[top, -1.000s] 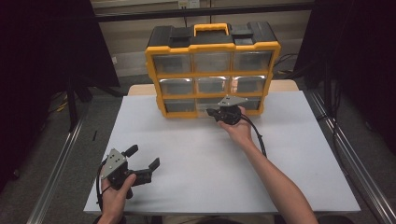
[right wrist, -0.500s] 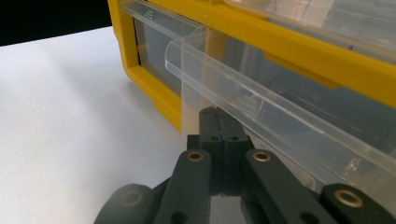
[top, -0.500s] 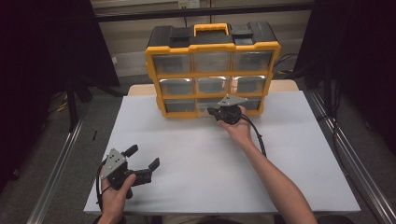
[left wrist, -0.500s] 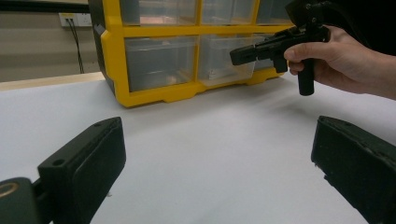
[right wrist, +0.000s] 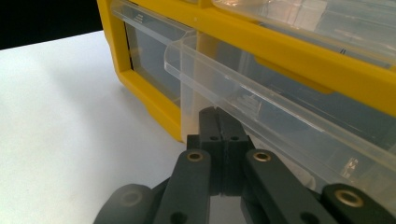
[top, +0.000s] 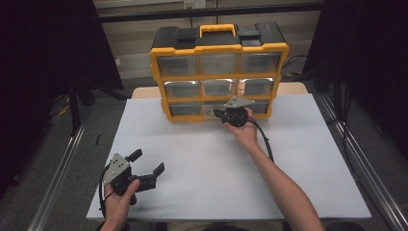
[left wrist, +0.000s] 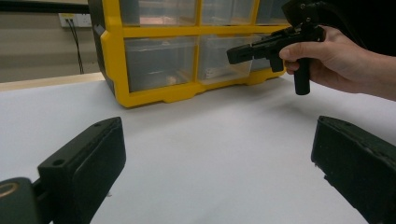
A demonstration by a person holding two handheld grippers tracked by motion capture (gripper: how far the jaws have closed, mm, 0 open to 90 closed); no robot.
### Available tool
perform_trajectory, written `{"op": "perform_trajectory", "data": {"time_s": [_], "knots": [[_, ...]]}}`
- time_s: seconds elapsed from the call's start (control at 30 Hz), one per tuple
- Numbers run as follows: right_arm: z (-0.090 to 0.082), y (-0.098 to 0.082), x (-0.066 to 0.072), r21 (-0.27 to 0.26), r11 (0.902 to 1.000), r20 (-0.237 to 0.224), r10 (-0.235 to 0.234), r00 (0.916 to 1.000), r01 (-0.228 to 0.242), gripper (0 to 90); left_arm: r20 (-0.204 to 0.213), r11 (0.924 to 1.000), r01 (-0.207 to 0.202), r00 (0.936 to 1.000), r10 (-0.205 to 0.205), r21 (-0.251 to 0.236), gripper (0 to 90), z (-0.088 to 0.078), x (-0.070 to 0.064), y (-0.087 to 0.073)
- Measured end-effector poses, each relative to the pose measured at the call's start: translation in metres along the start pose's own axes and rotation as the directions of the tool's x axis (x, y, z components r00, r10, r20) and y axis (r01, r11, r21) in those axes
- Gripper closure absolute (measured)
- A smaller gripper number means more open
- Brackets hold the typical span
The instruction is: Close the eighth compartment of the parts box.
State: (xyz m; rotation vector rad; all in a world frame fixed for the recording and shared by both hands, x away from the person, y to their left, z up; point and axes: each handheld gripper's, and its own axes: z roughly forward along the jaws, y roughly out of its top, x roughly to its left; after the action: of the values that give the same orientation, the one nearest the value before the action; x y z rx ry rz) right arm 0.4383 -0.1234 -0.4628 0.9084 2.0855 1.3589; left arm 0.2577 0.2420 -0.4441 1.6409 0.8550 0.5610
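Nothing has moved since the earlier frames: both hands sit where they were. Right gripper (top: 222, 114) stays parked at the yellow organizer's (top: 159, 86) bottom row, jaws pressed together with nothing between them, tips tucked just under the clear lip of the middle bottom drawer (right wrist: 261, 112). Drawer looks slightly out from the frame; likely a pull is being set up, not yet made. Left gripper (top: 146, 162) idles low on the white bench (top: 202, 159), jaws wide apart and empty, well away. Bench between them bare; nothing blocks the drawer's path.
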Motion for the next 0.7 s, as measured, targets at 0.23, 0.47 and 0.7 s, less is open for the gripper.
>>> {"op": "perform_trajectory", "data": {"time_s": [0.23,0.47,0.7], "knots": [[0.002,0.0007,-0.0024,0.0,1.0,0.007,-0.004,1.0,0.004,90.0,-0.004,0.9999,-0.011,0.9999,0.011,0.005,3.3,-0.0007,0.0009,0.0001],[0.0034,0.0013,-0.0029,-0.001,1.0,0.01,0.001,1.0,-0.001,90.0,0.0,1.0,0.0,1.0,0.0,0.001,3.3,-0.0003,0.0004,0.0],[0.0053,0.0015,-0.0043,-0.004,1.0,0.017,0.005,0.9998,-0.005,90.0,0.002,1.0,-0.003,1.0,0.003,0.005,3.3,-0.0003,0.0006,0.0]]}}
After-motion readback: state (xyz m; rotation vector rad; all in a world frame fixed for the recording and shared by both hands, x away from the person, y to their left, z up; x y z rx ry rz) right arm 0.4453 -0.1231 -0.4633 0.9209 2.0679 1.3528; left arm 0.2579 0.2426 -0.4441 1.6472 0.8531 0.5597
